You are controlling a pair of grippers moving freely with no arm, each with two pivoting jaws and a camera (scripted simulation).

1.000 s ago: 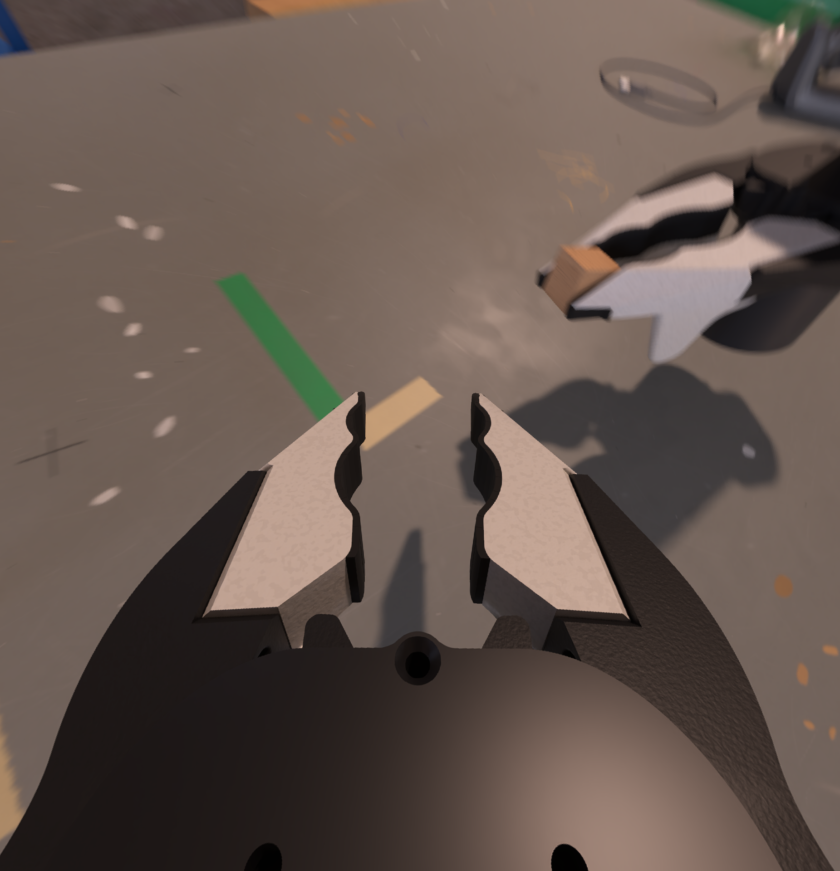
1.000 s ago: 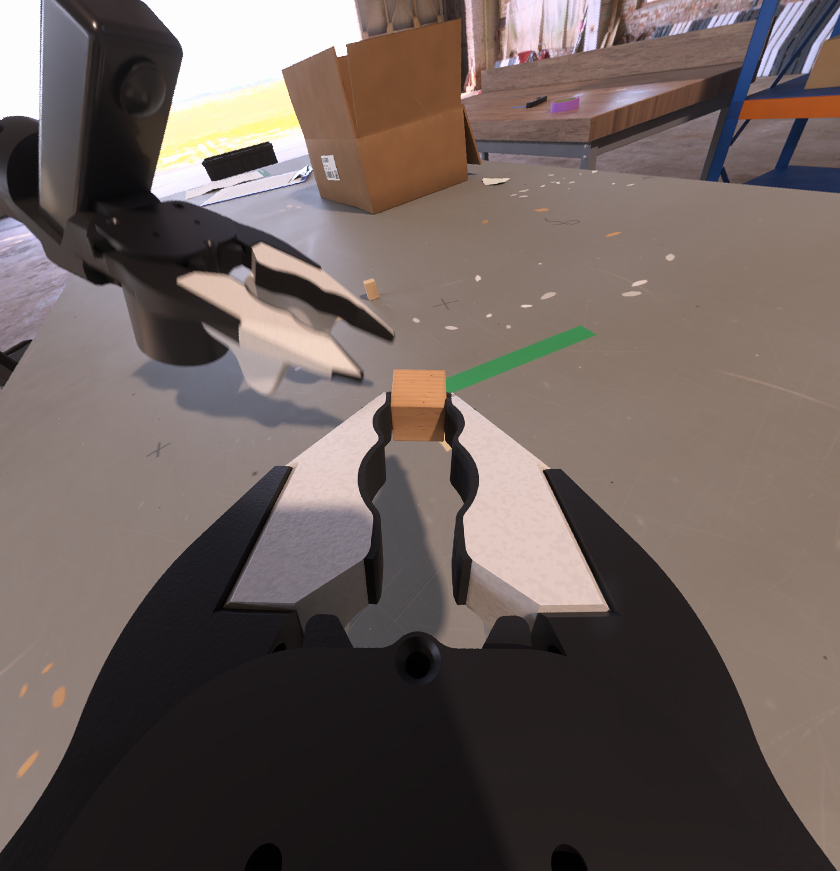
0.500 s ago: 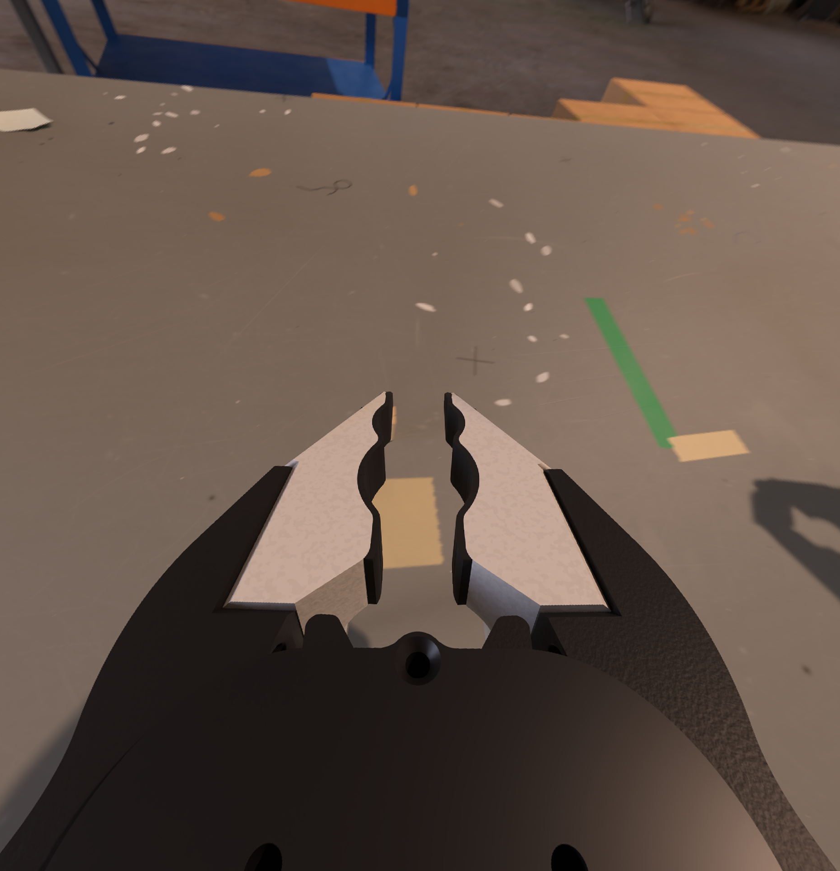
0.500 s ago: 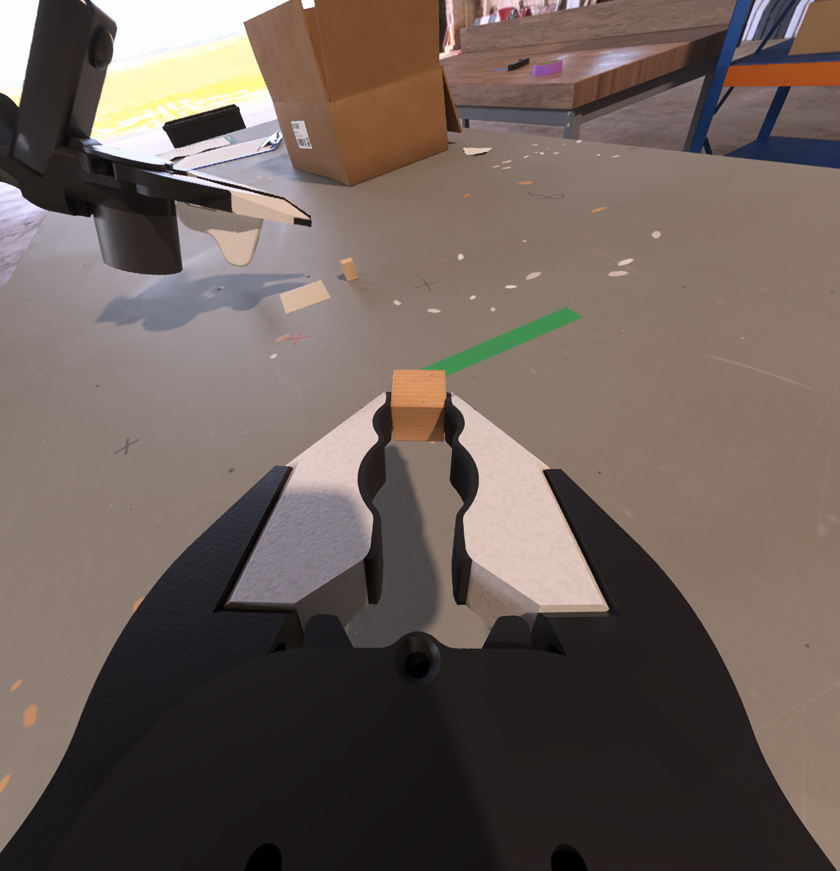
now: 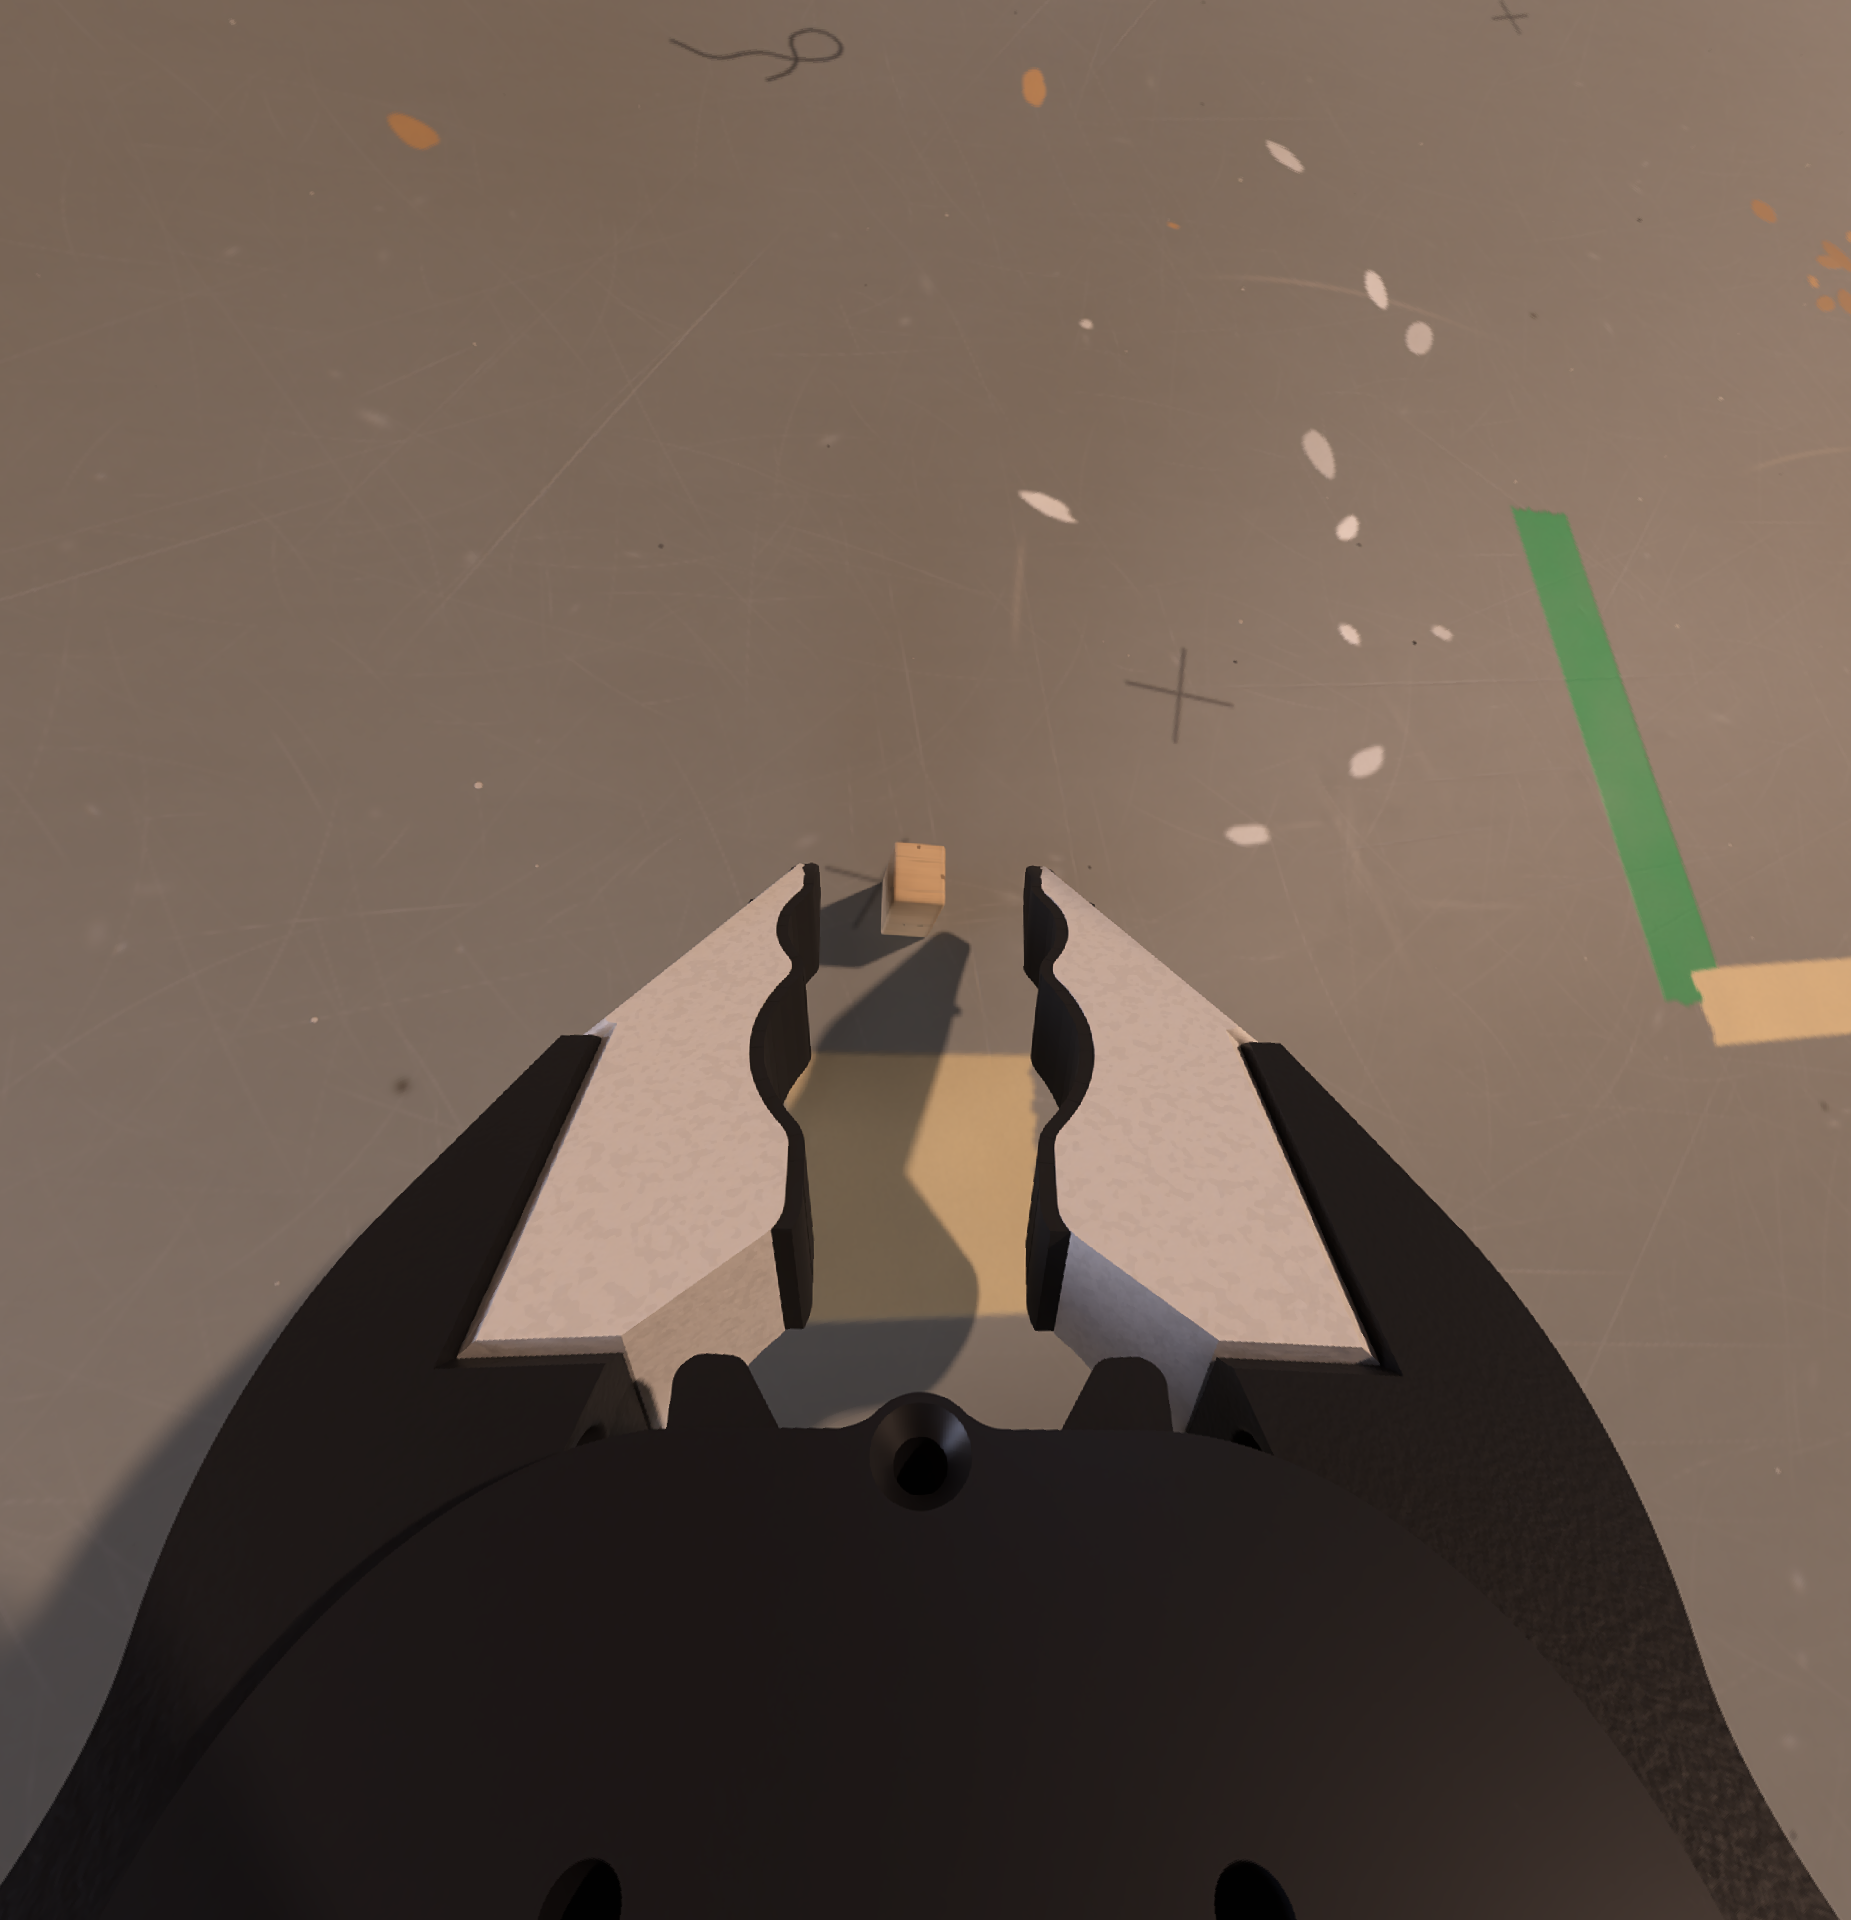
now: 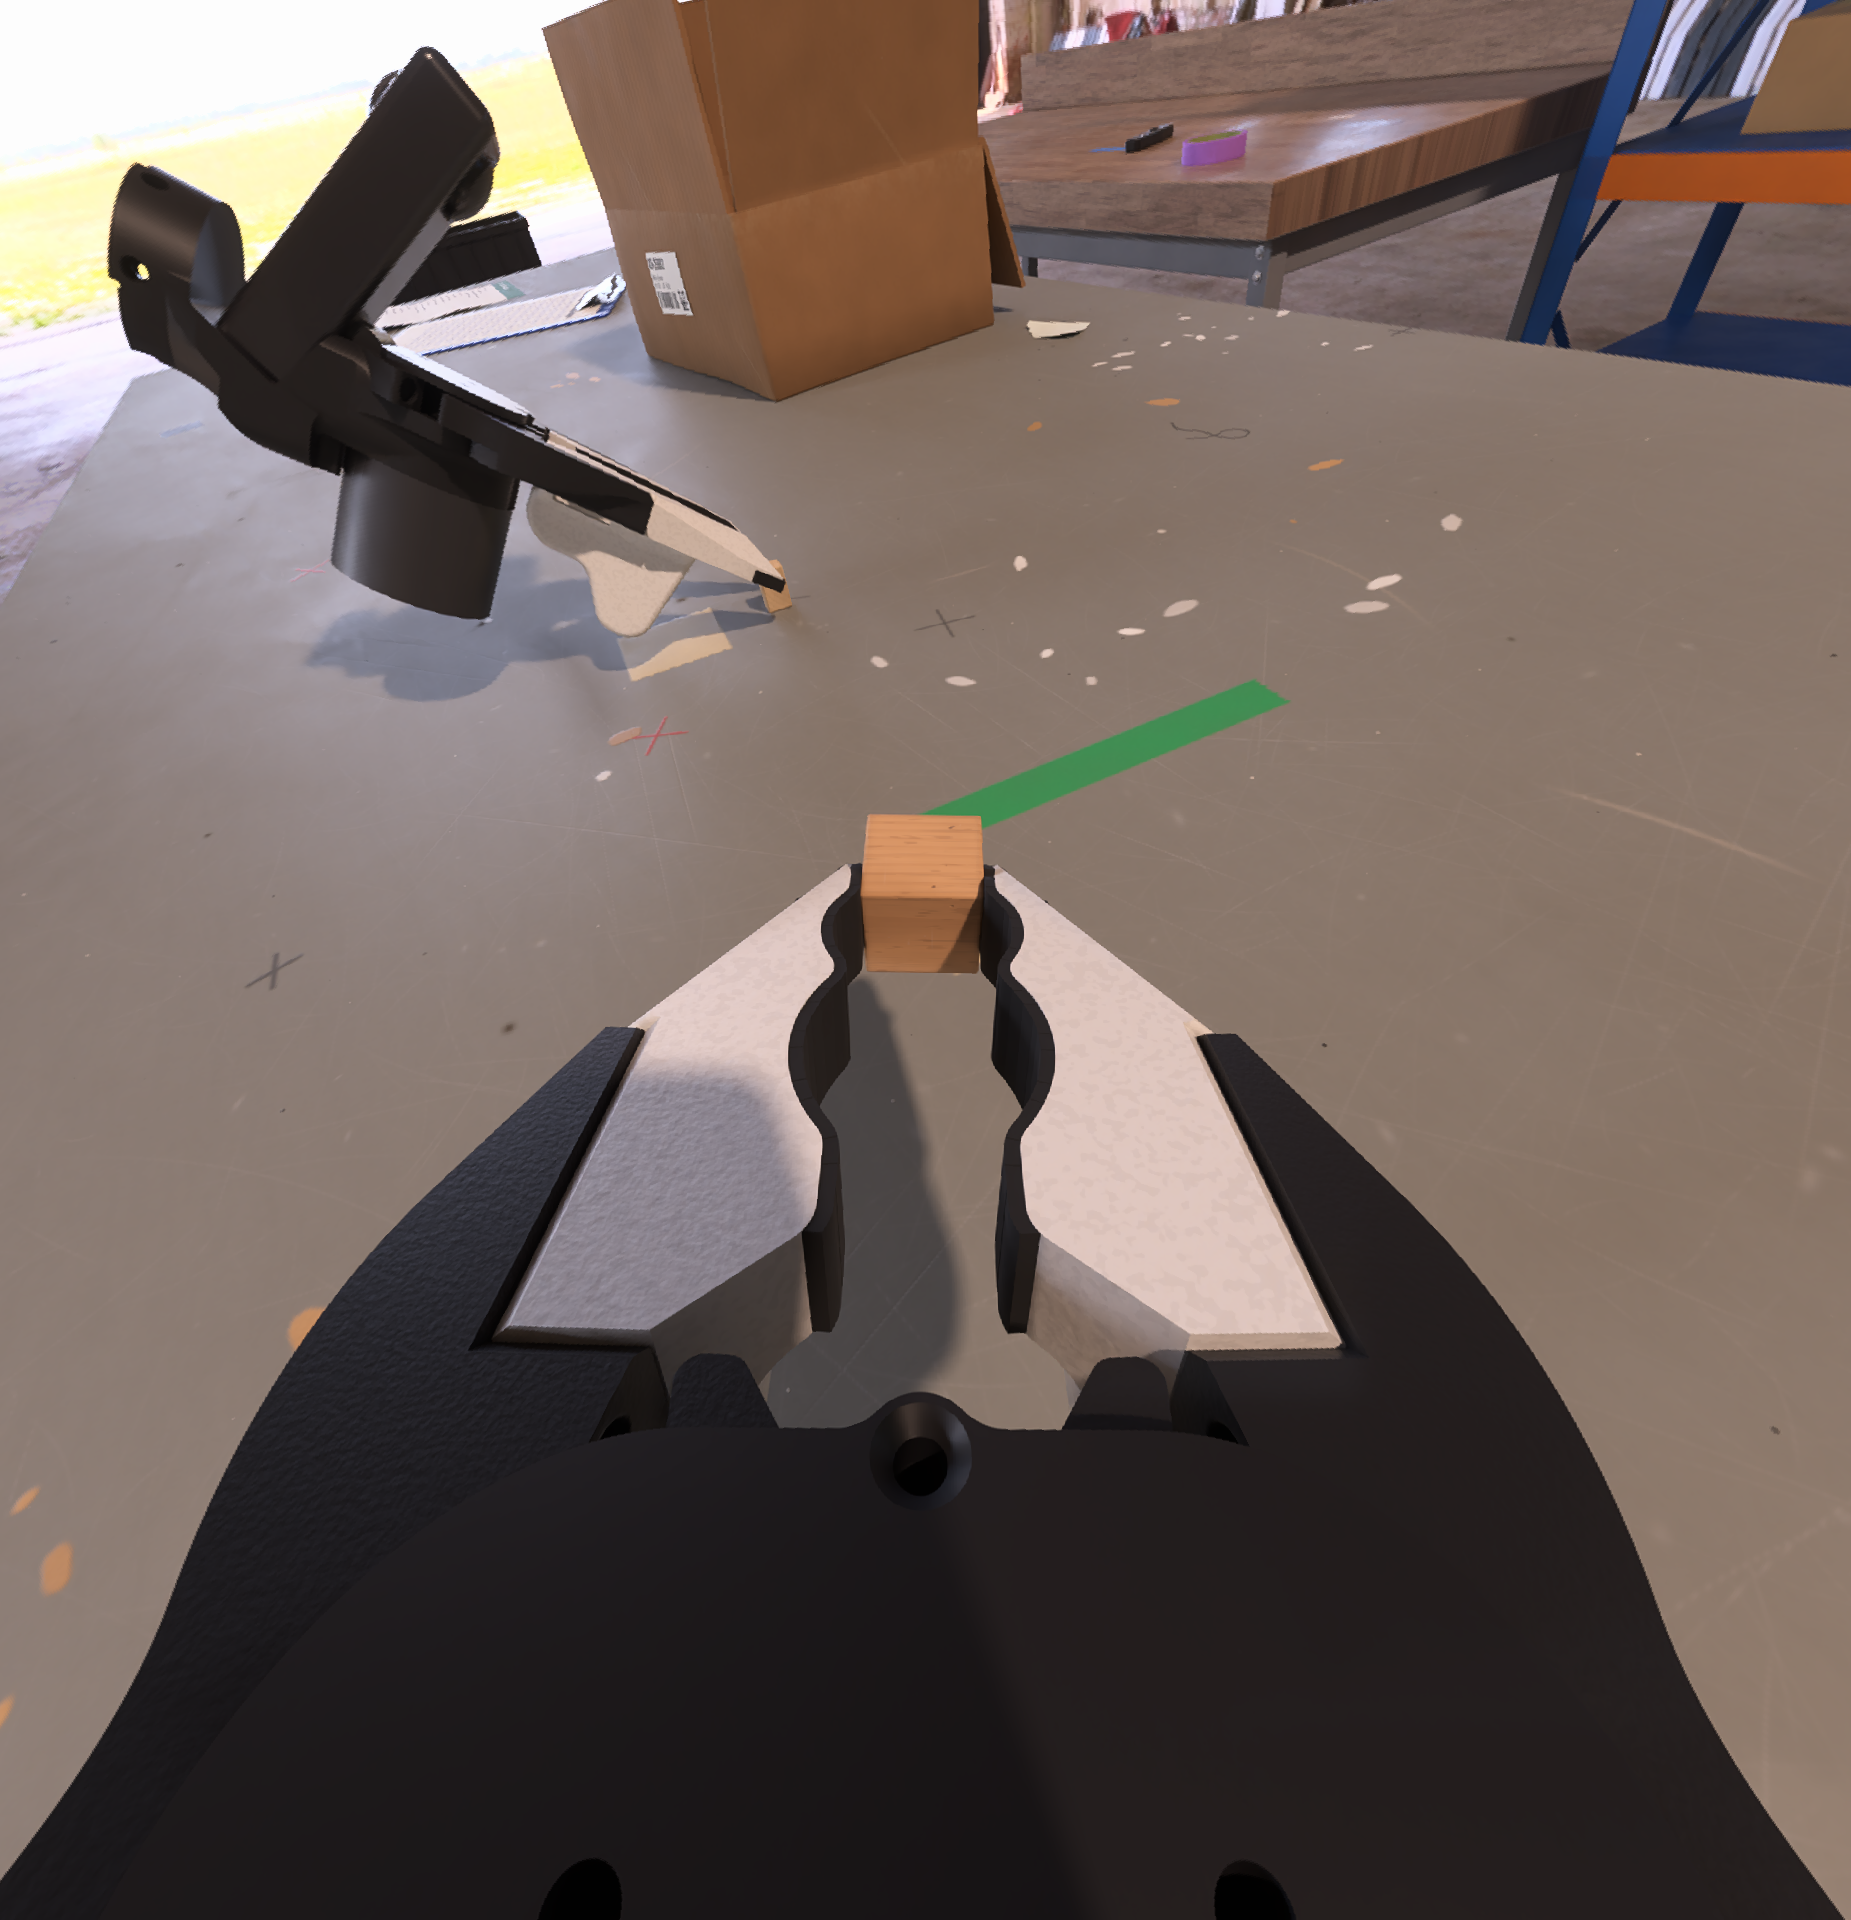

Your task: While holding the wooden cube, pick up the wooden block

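Right wrist view: right gripper (image 6: pixel 921 883) pinches wooden cube (image 6: pixel 921 894); cardboard box (image 6: pixel 796 187) bears 1 white label. Left wrist view only: left gripper (image 5: pixel 921 883) spread, wooden block (image 5: pixel 916 888) on table (image 5: pixel 485 520) between its tips.

The left gripper (image 5: pixel 919 883) points steeply down toward the table, its jaws spread with a clear gap between the pale fingers (image 5: pixel 682 1101); seen from the right wrist view it (image 6: pixel 765 582) hangs tilted, tips almost at the surface; the right gripper (image 6: pixel 921 883) is held more level above the table, its jaws closed in, both fingertips (image 6: pixel 1014 894) pressed against what sits between them.
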